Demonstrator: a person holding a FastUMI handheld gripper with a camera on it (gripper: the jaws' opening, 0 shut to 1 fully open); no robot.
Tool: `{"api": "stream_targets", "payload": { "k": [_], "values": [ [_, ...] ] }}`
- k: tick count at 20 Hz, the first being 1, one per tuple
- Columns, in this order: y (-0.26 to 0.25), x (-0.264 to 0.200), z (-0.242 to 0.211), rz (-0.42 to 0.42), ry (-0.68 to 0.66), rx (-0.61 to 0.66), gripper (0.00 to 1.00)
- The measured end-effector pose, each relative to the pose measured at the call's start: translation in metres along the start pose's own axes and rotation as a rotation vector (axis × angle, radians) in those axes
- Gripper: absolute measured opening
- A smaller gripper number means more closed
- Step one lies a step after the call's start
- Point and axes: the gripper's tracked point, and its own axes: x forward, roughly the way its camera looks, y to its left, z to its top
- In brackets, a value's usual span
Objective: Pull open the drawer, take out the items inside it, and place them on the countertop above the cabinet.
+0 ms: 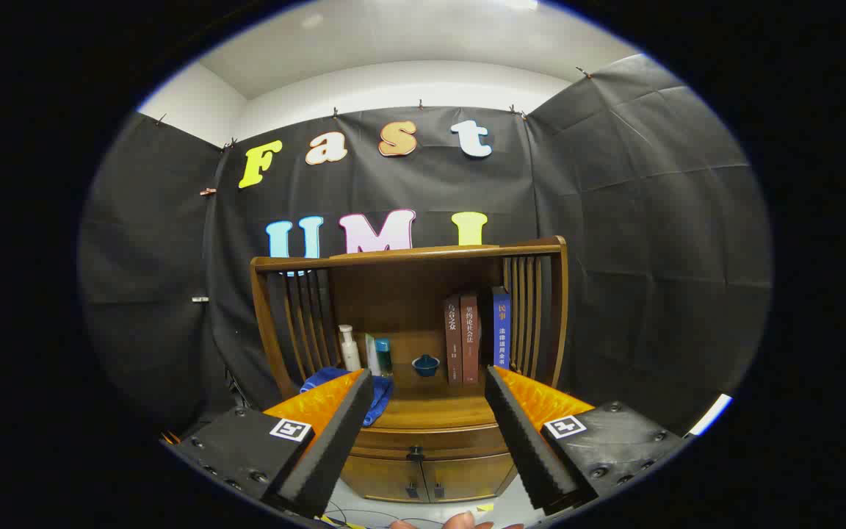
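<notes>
A small wooden cabinet [423,433] stands ahead of me against the booth wall. Its drawer [430,441] is closed, with a dark knob [415,454] at its middle, seen between my fingers and beyond them. The countertop [434,408] above the drawer carries things under a curved wooden rack. My gripper [429,411] is open, fingers wide apart, holding nothing, some way back from the cabinet.
On the countertop lie a blue cloth [375,393], a white bottle [349,349], a teal-capped bottle [382,356], a small blue bowl [425,365] and three upright books [476,336]. Two lower doors [423,481] sit under the drawer. A hand [460,522] shows below.
</notes>
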Motion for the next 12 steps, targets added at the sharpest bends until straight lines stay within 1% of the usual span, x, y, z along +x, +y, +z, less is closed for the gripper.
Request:
{"api": "stream_targets", "payload": {
  "k": [12],
  "values": [
    [-0.0097,-0.0010,-0.0030,-0.010,0.009,-0.032,0.99]
  ]
}}
